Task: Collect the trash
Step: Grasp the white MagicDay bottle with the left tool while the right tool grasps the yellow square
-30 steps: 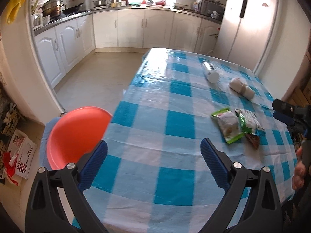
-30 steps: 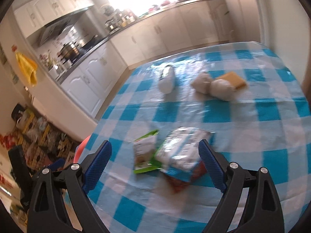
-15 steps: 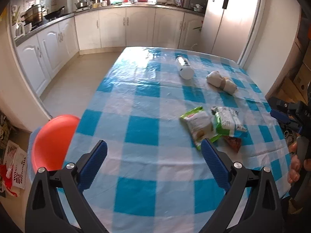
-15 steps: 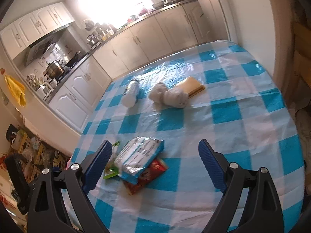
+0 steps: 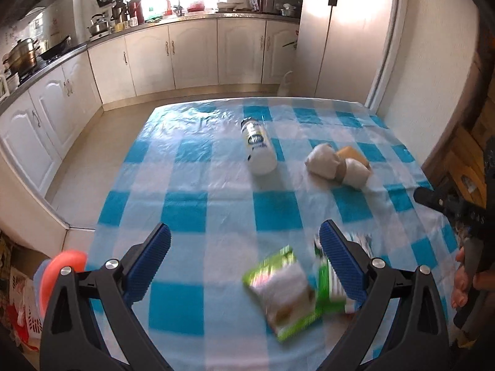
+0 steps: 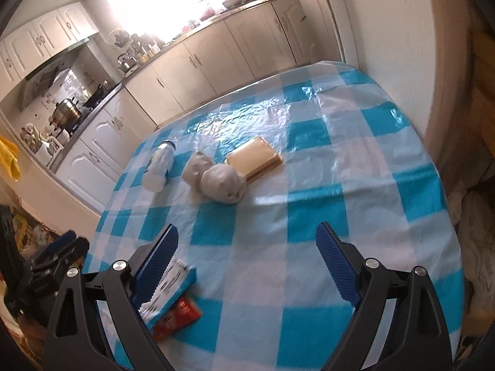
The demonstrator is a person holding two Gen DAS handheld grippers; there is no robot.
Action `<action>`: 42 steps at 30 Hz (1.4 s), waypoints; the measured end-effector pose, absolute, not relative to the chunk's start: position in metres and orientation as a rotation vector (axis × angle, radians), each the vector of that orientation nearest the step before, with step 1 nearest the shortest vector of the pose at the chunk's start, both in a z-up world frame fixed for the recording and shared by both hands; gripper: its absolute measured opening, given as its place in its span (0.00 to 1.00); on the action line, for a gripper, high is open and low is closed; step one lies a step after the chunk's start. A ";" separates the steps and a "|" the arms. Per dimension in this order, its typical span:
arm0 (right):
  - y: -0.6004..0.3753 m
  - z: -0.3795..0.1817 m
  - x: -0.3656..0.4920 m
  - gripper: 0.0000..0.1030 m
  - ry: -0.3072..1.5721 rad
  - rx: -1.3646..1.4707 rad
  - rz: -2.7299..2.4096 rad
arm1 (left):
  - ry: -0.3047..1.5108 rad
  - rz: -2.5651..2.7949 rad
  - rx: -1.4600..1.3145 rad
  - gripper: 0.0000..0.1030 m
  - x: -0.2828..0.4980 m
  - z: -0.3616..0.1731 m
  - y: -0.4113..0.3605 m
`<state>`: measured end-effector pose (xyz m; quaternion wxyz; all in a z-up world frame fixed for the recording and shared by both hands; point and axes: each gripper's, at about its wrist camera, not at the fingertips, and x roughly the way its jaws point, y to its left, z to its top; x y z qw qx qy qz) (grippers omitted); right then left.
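Note:
Trash lies on the blue-checked table [image 5: 191, 207]: a white bottle [image 5: 258, 151] on its side, two crumpled paper balls [image 5: 321, 162], a flat yellow pack [image 5: 351, 154] and green snack wrappers [image 5: 281, 287]. My left gripper [image 5: 244, 238] hovers open over the cloth, its right finger just above the wrappers. My right gripper [image 6: 247, 241] is open too, over bare cloth. A blue-white pack [image 6: 170, 287] and a red wrapper [image 6: 179, 315] sit under its left finger. Farther off are the bottle [image 6: 159, 167], the paper balls [image 6: 222, 182] and the yellow pack [image 6: 253, 157].
An orange-red round stool [image 5: 62, 266] stands off the table's left edge. White kitchen cabinets [image 5: 191, 58] line the back, with a fridge [image 5: 349, 31] and a wall to the right. A person's hand [image 5: 464, 278] shows at the right edge. Clutter lies on the floor at left.
Both grippers have swept rightward along the table. The wrappers now lie close under the left gripper's right finger and have slid to the right gripper's lower left. Both stay open.

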<state>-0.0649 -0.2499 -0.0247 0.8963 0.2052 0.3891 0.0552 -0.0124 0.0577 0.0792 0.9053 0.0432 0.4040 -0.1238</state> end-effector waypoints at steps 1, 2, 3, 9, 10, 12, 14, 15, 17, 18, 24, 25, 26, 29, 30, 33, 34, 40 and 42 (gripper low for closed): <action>-0.249 -0.025 -0.058 0.87 0.807 0.412 0.127 | 0.834 -0.258 0.098 0.94 -0.003 0.078 0.052; -0.248 -0.025 -0.053 0.87 0.808 0.405 0.136 | 0.834 -0.258 0.102 0.94 0.003 0.078 0.049; -0.246 -0.026 -0.047 0.87 0.809 0.394 0.149 | 0.837 -0.253 0.102 0.94 0.013 0.077 0.045; -0.248 -0.032 -0.011 0.87 0.822 0.362 0.141 | 0.848 -0.248 0.098 0.94 0.061 0.068 0.025; -0.248 -0.032 -0.007 0.87 0.823 0.354 0.140 | 0.856 -0.247 0.094 0.94 0.070 0.066 0.023; -0.248 -0.034 0.005 0.87 0.821 0.338 0.148 | 0.877 -0.242 0.080 0.94 0.086 0.061 0.020; -0.251 -0.034 0.014 0.87 0.817 0.328 0.132 | 0.889 -0.234 0.064 0.94 0.100 0.056 0.018; -0.253 -0.034 0.019 0.87 0.815 0.327 0.125 | 0.891 -0.222 0.064 0.94 0.107 0.054 0.018; -0.257 -0.034 0.029 0.83 0.816 0.325 0.122 | 0.892 -0.202 0.068 0.94 0.118 0.052 0.017; -0.258 -0.035 0.033 0.79 0.819 0.319 0.118 | 0.894 -0.204 0.066 0.94 0.122 0.050 0.016; -0.262 -0.047 0.059 0.68 0.874 0.287 0.103 | 0.920 -0.198 0.058 0.94 0.143 0.040 0.011; -0.261 -0.048 0.061 0.68 0.877 0.271 0.106 | 0.923 -0.198 0.060 0.93 0.145 0.038 0.010; -0.258 -0.049 0.063 0.65 0.883 0.248 0.106 | 0.923 -0.196 0.063 0.91 0.146 0.037 0.009; -0.252 -0.054 0.067 0.61 0.905 0.203 0.125 | 0.934 -0.194 0.070 0.77 0.149 0.033 0.008; -0.249 -0.055 0.068 0.61 0.905 0.179 0.124 | 0.940 -0.196 0.070 0.73 0.150 0.031 0.007; -0.242 -0.056 0.068 0.60 0.907 0.156 0.160 | 0.942 -0.192 0.079 0.67 0.152 0.028 0.004; -0.240 -0.056 0.067 0.60 0.909 0.158 0.172 | 0.940 -0.198 0.080 0.65 0.152 0.027 0.004; -0.227 -0.057 0.065 0.60 0.925 0.116 0.216 | 0.978 -0.203 0.078 0.43 0.155 0.018 0.003; -0.223 -0.056 0.066 0.60 0.927 0.091 0.214 | 0.984 -0.199 0.087 0.42 0.154 0.014 0.002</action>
